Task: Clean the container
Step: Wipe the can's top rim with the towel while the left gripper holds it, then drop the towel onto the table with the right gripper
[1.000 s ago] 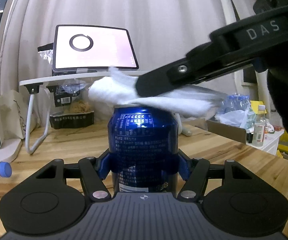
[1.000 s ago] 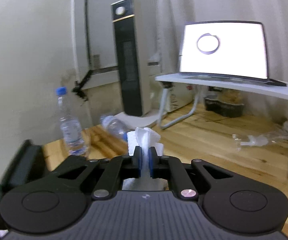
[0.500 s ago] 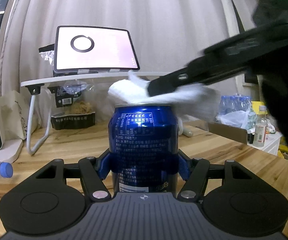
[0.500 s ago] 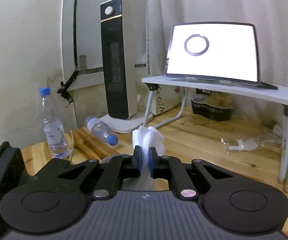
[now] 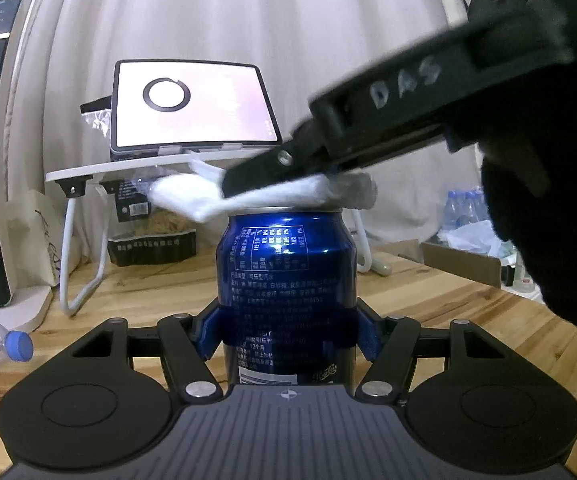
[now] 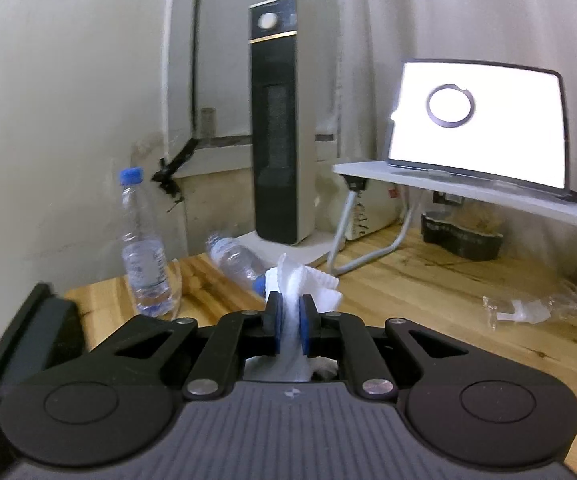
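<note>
My left gripper [image 5: 286,334] is shut on an upright blue drink can [image 5: 286,276], its blue pads on both sides of the can. My right gripper [image 5: 232,188] reaches in from the upper right and is shut on a white tissue [image 5: 192,196]. The tissue lies across the can's top rim. In the right wrist view the right gripper [image 6: 289,322] pinches the white tissue [image 6: 308,280] between its blue pads; the can is hidden below it.
A wooden table [image 5: 428,300] lies under the can. A small white stand [image 5: 88,176] with a lit tablet [image 5: 192,108] is behind. A tower heater [image 6: 280,120], one standing water bottle [image 6: 144,248] and one lying bottle [image 6: 236,258] are to the left. A cardboard box [image 5: 464,264] is at right.
The right gripper with the tissue has swept across the can top: to the right half a second ago, now back toward the left. The left gripper and can have stayed still.
</note>
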`<move>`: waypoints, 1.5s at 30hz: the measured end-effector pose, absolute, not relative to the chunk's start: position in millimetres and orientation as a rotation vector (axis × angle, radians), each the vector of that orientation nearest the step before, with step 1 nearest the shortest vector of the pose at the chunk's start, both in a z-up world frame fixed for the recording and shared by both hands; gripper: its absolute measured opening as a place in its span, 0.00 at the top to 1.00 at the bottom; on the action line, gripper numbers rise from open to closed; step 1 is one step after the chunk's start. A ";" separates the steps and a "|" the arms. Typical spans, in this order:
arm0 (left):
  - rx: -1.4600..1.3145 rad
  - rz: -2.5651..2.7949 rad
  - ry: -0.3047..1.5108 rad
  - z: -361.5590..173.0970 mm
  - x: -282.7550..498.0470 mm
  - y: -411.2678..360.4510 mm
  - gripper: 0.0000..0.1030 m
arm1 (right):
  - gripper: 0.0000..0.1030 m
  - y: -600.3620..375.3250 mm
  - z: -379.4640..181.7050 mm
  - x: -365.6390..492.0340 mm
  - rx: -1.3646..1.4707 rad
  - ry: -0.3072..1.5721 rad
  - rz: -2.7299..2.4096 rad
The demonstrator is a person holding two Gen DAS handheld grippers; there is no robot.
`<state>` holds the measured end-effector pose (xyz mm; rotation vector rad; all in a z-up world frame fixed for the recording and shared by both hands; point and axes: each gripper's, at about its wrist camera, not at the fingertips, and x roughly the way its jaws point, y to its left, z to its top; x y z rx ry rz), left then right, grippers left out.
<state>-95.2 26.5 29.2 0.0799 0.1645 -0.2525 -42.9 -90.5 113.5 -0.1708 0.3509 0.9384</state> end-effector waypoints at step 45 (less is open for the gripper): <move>0.029 -0.236 0.187 28.2 -89.4 33.3 0.35 | 0.70 -171.4 20.8 55.7 -0.111 0.582 0.440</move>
